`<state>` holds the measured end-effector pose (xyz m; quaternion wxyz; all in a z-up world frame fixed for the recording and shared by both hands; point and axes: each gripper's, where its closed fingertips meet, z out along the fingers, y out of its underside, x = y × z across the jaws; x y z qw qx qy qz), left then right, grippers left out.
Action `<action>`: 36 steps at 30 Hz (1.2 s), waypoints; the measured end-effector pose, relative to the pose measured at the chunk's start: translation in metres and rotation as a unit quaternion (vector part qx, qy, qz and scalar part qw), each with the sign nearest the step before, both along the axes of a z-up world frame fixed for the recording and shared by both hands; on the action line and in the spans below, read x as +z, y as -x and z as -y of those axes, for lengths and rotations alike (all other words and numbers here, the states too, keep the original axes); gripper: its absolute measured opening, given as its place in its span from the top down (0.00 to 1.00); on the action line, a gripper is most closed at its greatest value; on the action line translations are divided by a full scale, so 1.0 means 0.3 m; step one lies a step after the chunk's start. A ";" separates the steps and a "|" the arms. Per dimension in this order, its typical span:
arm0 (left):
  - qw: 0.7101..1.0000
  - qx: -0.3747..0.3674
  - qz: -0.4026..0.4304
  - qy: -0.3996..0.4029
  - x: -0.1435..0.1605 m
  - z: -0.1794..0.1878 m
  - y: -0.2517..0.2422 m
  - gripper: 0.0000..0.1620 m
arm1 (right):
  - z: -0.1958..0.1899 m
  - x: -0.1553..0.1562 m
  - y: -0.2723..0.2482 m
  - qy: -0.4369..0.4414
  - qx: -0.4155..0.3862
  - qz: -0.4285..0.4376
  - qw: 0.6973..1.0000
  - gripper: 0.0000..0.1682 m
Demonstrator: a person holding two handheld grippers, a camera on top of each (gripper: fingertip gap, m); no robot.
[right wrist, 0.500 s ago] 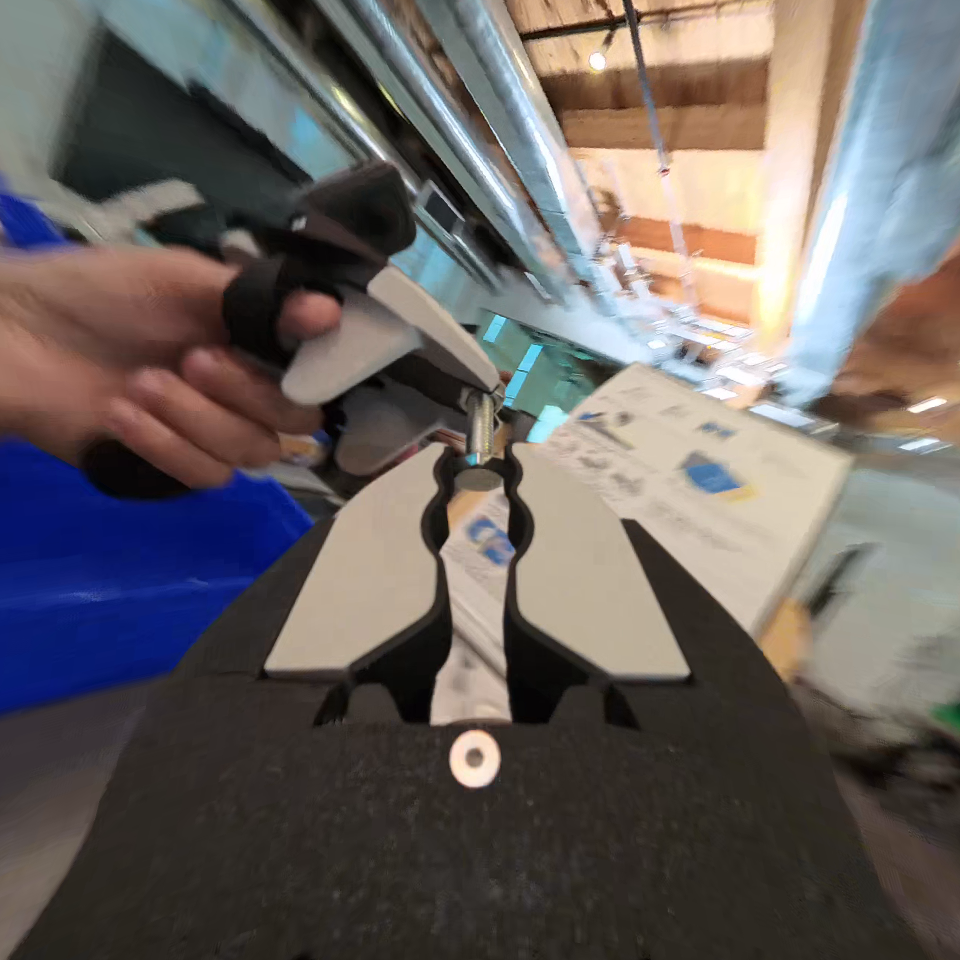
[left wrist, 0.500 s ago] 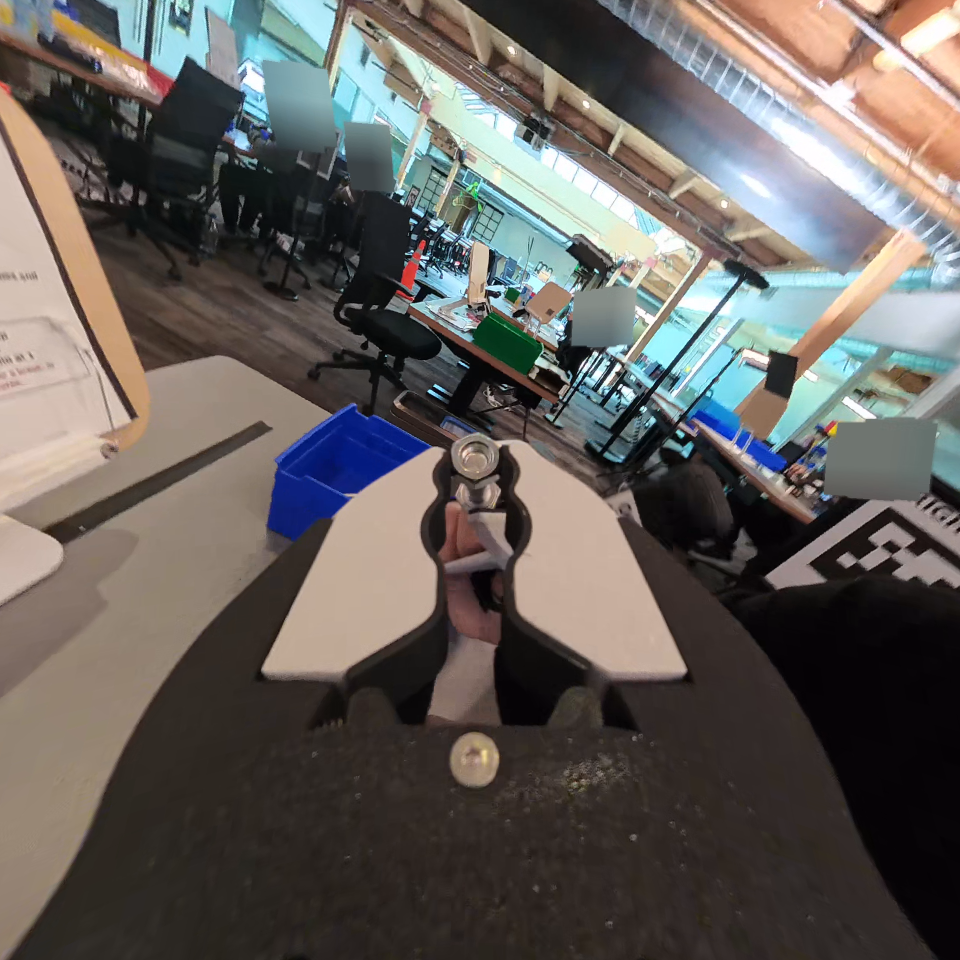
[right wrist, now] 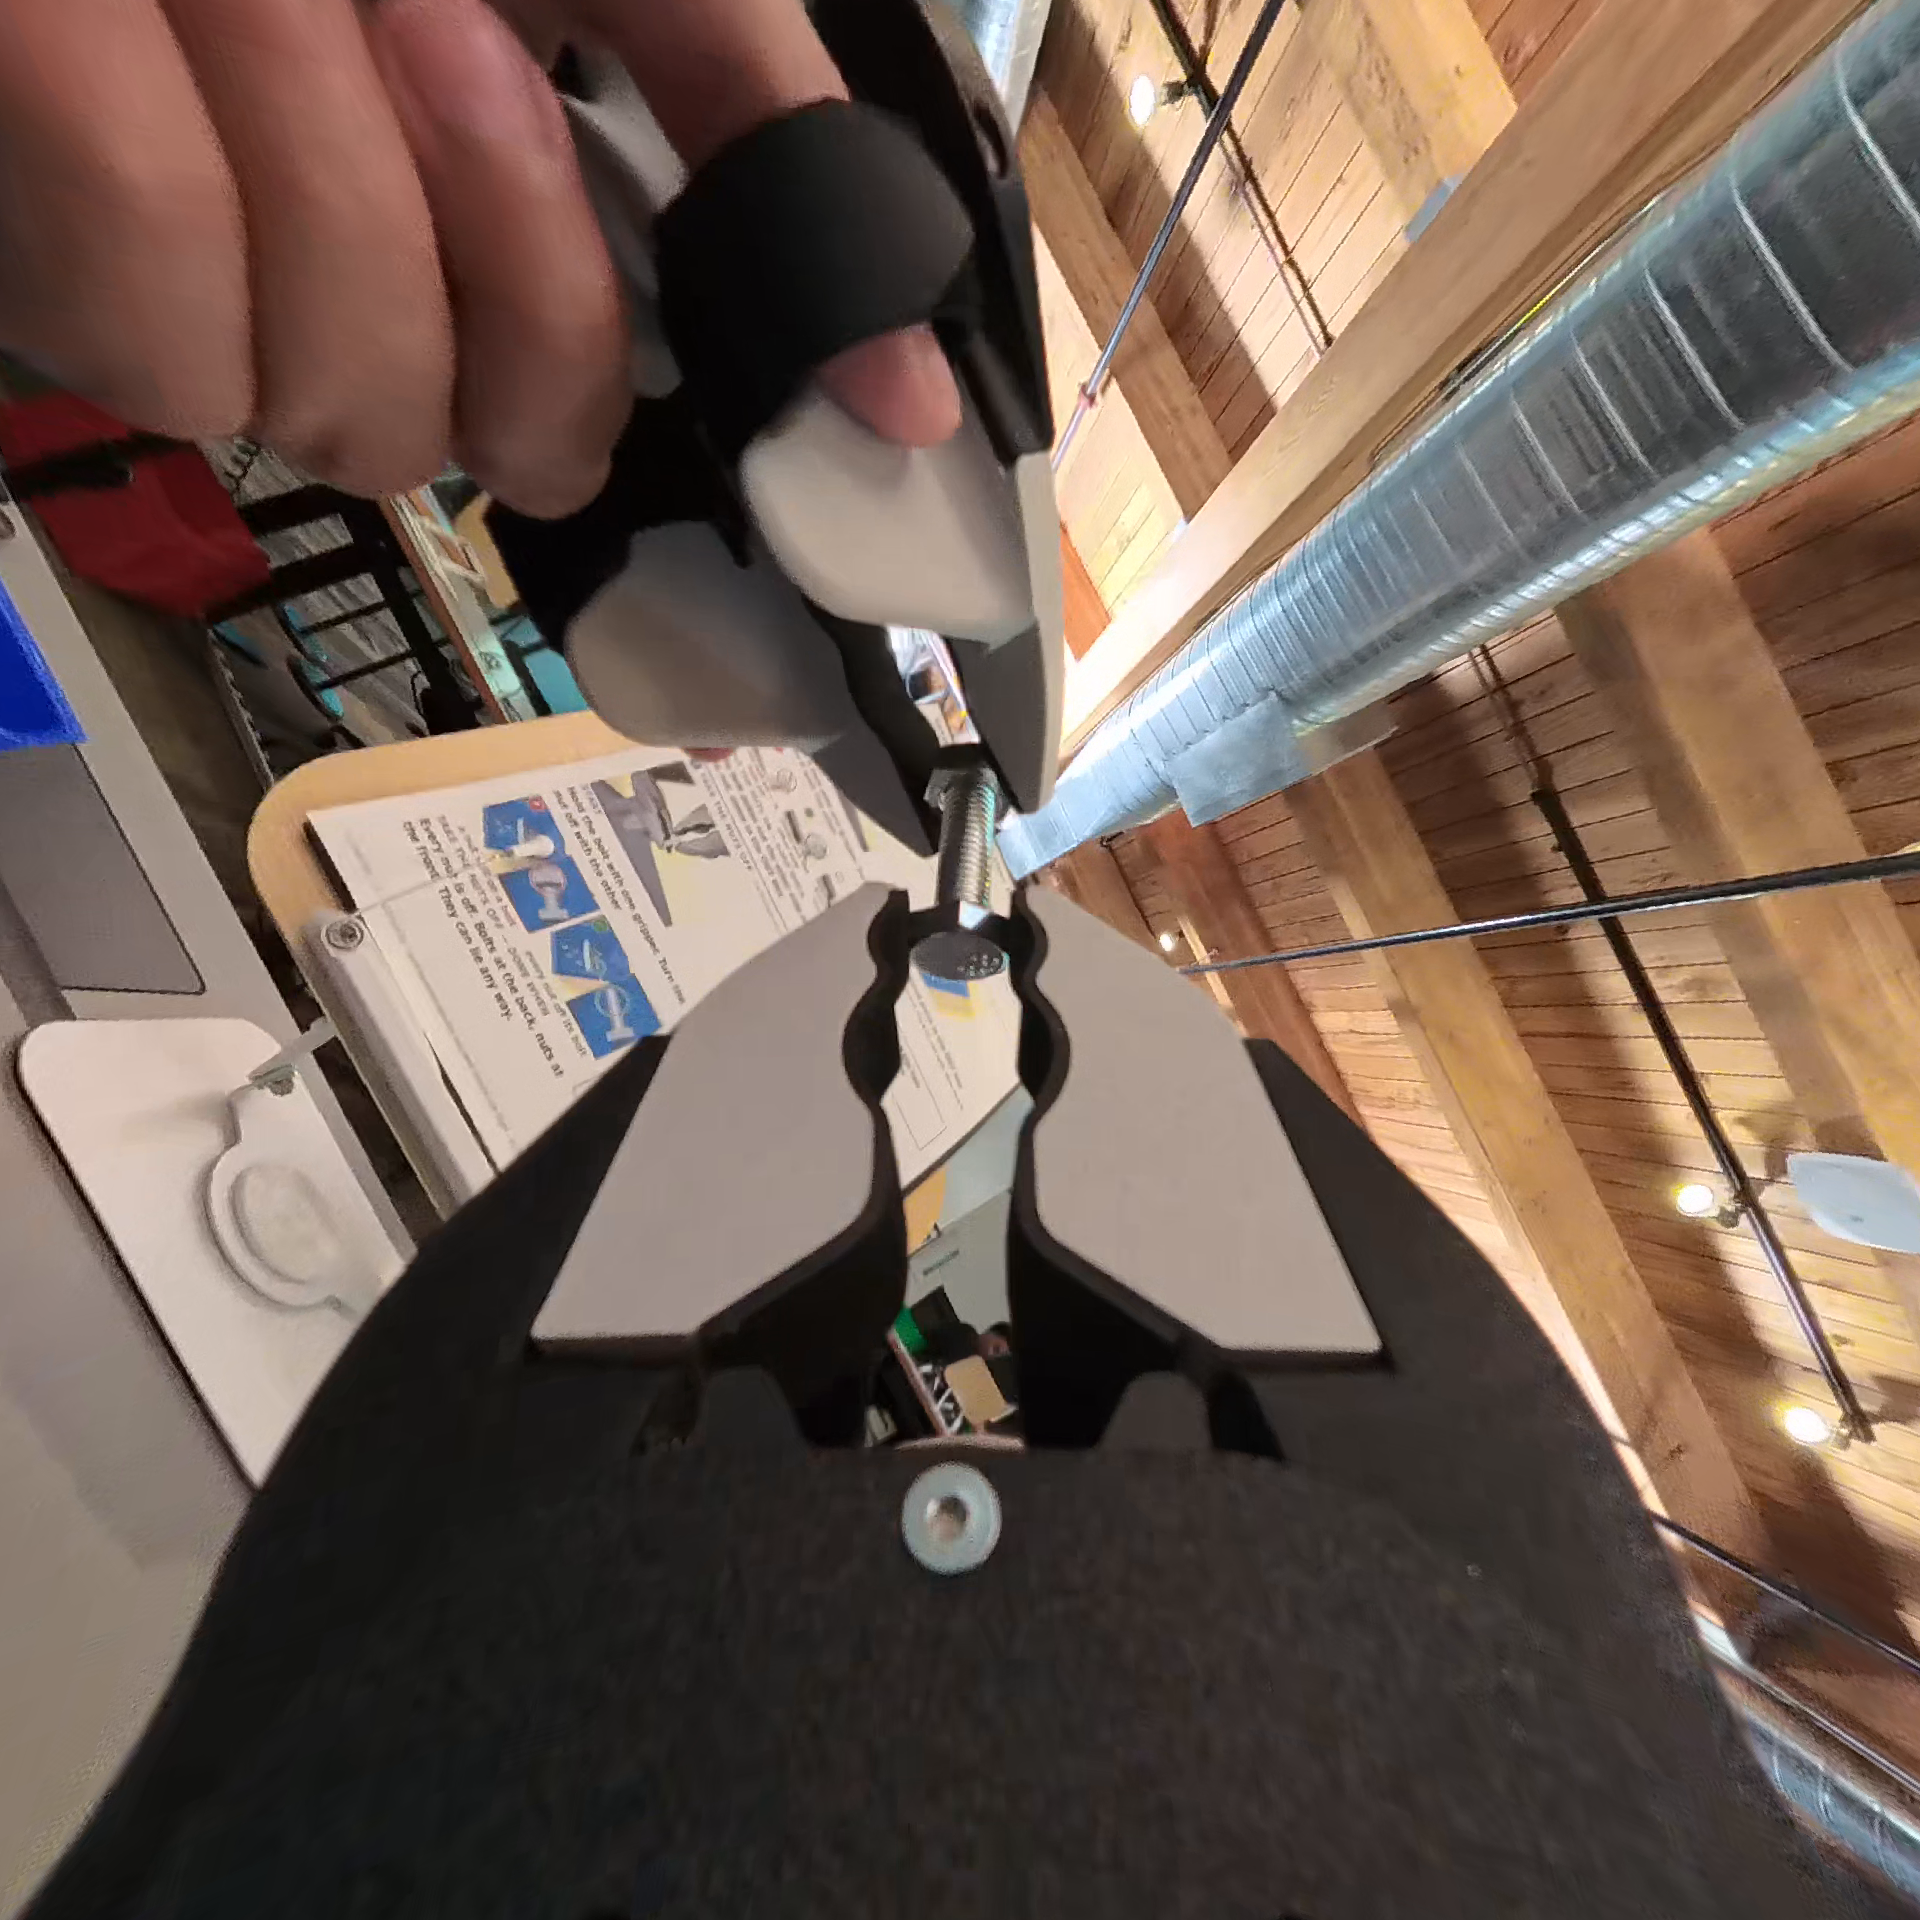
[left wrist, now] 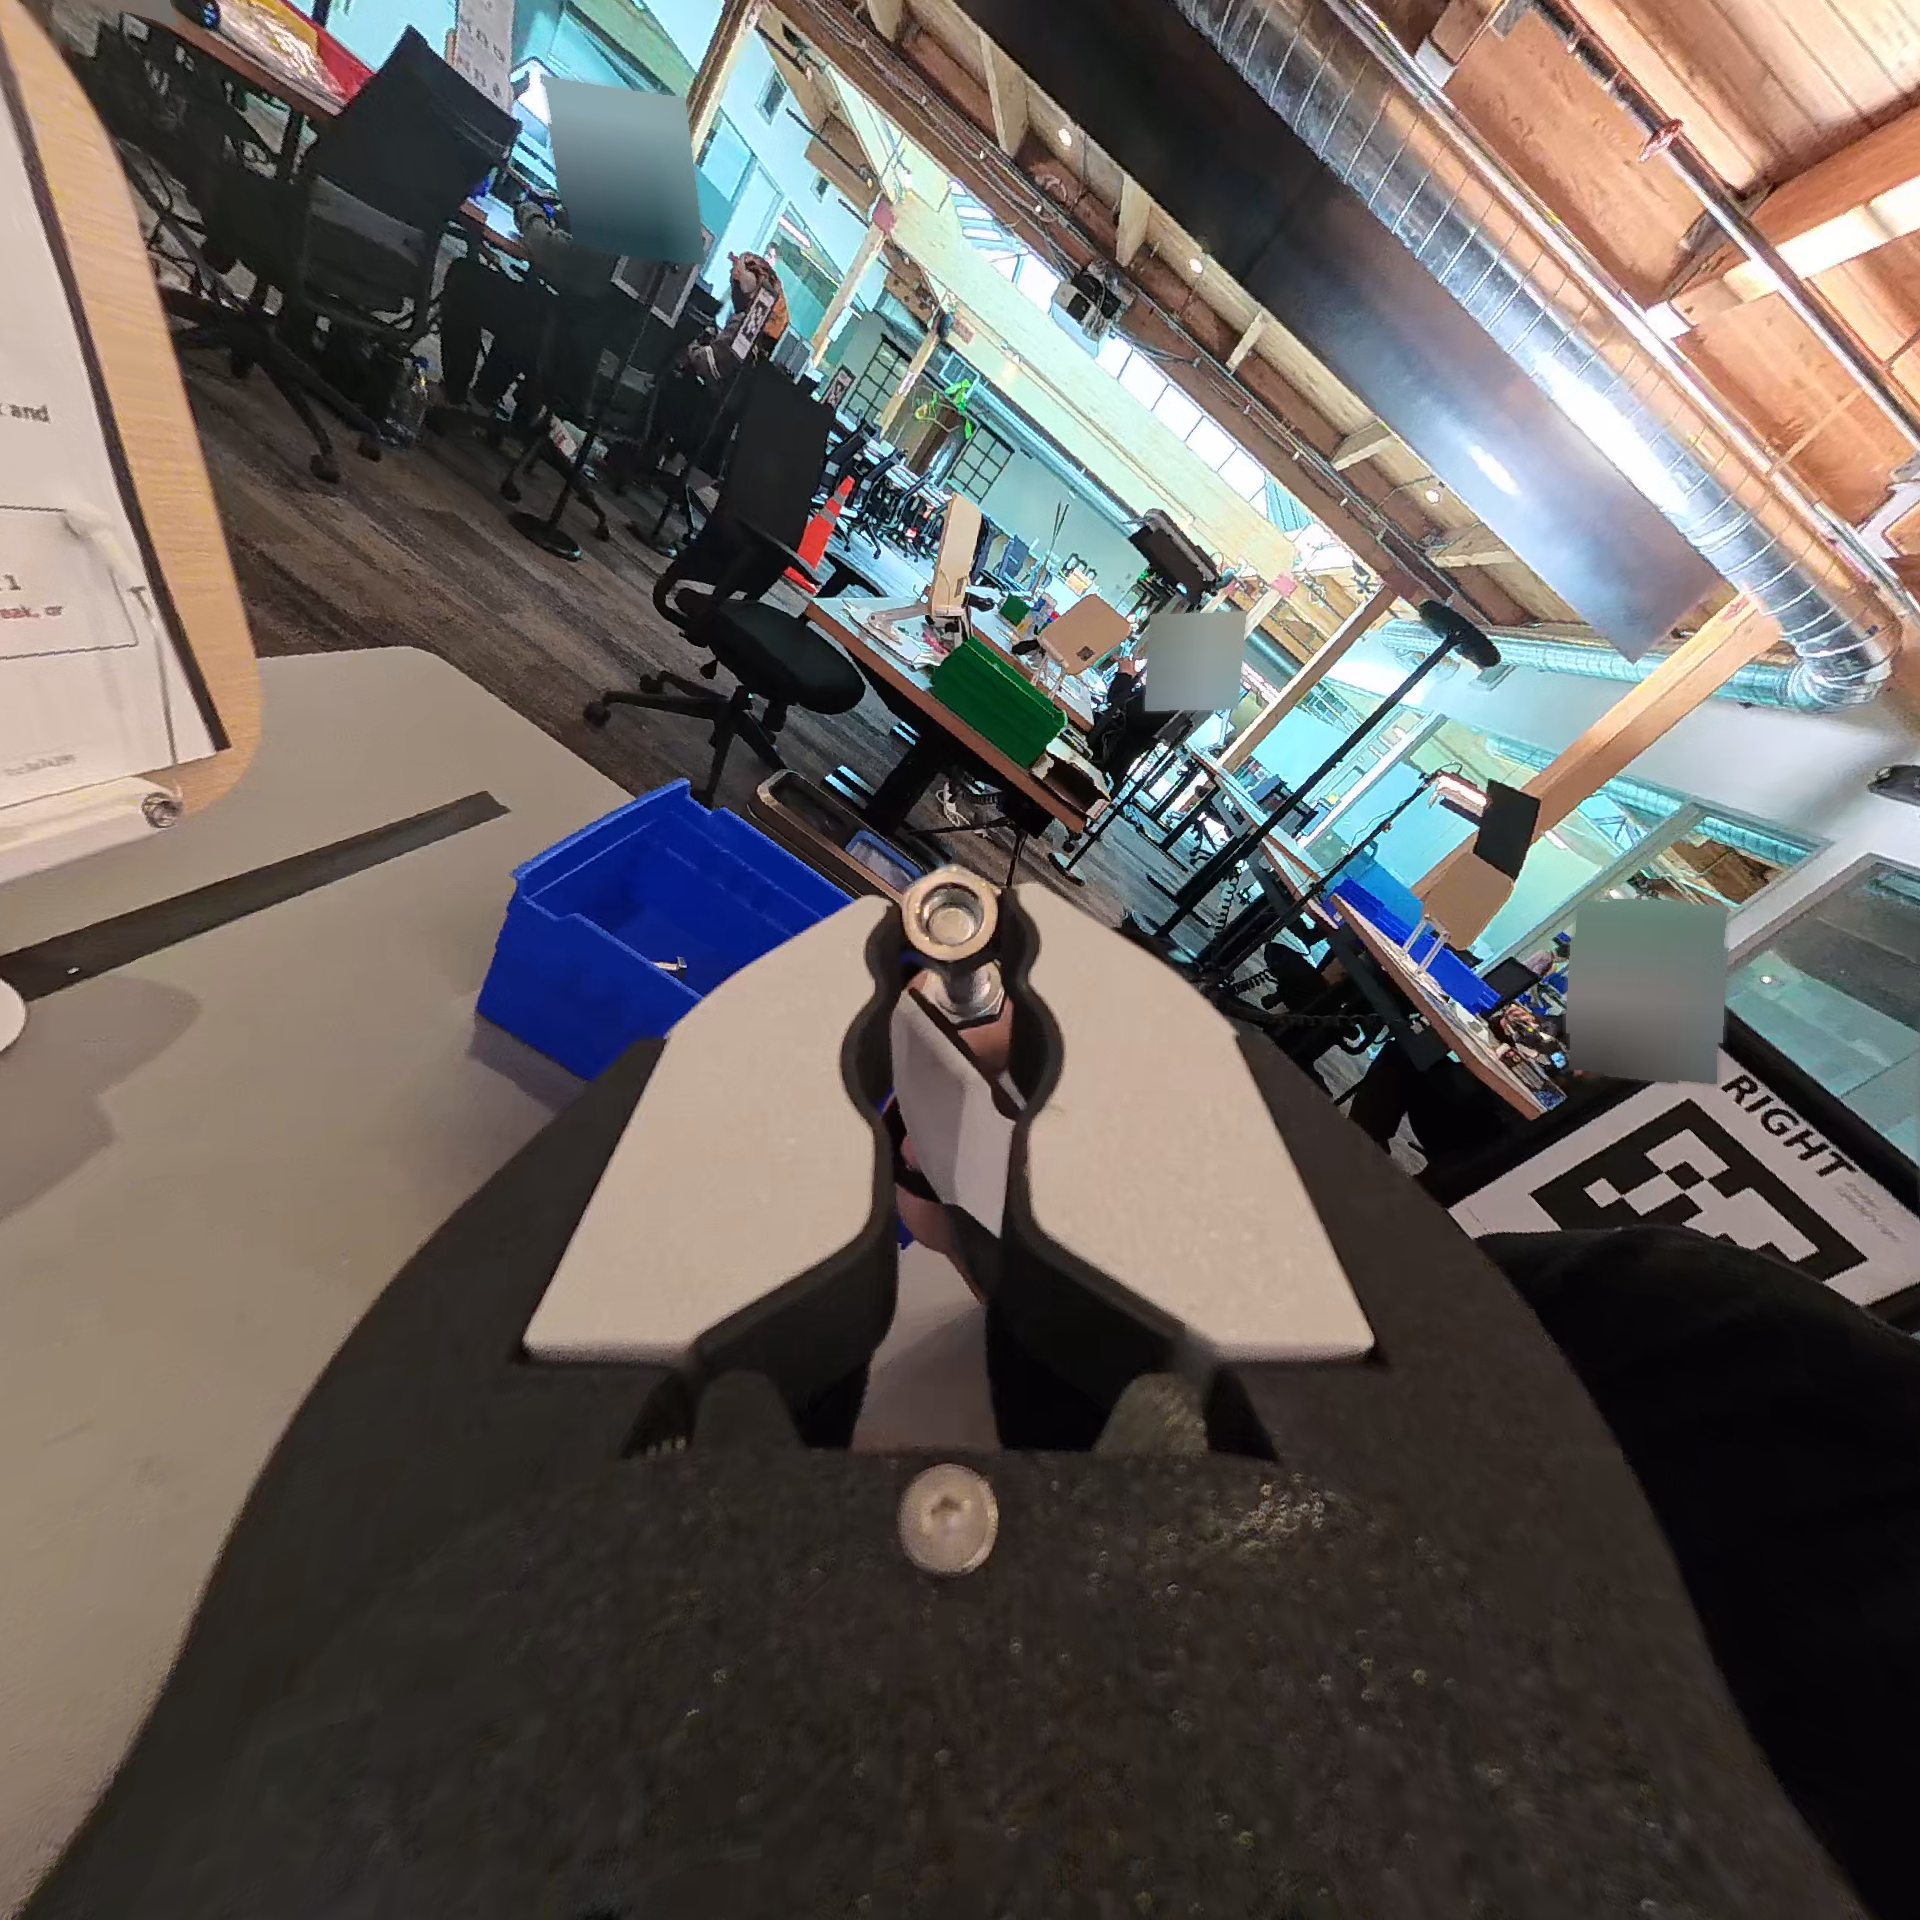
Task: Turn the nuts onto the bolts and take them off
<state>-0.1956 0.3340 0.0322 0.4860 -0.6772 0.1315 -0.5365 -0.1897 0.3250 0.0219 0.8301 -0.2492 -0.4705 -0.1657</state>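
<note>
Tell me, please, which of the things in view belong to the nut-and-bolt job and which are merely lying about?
Belonging to the job:
- nut, clamped in the left gripper
- bolt, its head clamped in the right gripper

Merely lying about:
- blue bin on the grey table
- instruction board standing on the table
- office chairs and desks behind

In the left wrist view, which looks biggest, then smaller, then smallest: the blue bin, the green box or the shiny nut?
1. blue bin
2. green box
3. nut

This is only how they look here. The nut sits close to the camera, clamped in the left gripper, and the green box stands far off, so true sizes stay unsure.
</note>
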 end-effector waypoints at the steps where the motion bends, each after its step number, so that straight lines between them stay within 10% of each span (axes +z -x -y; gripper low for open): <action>1: 1.000 0.000 -0.003 -0.002 -0.003 -0.005 0.001 0.90 | -0.004 -0.003 0.001 0.006 -0.001 0.001 1.000 0.89; 7: 0.998 -0.031 0.024 -0.041 0.028 0.006 -0.011 0.89 | 0.004 0.018 -0.008 0.101 0.079 -0.035 0.991 0.89; 13: 0.989 -0.055 0.048 -0.132 0.095 0.039 0.009 0.63 | 0.041 0.055 -0.010 0.260 0.234 -0.091 0.932 0.89; 21: 0.943 -0.135 0.054 -0.298 0.106 0.170 0.037 0.65 | 0.138 0.048 0.045 0.564 0.549 -0.131 0.603 0.89; 29: 0.927 -0.160 0.028 -0.337 0.082 0.218 0.023 0.71 | 0.170 0.057 0.032 0.664 0.697 -0.125 0.241 0.89; 36: 0.926 -0.159 0.003 -0.342 0.058 0.215 0.001 0.76 | 0.180 0.035 0.024 0.689 0.720 -0.079 0.034 0.89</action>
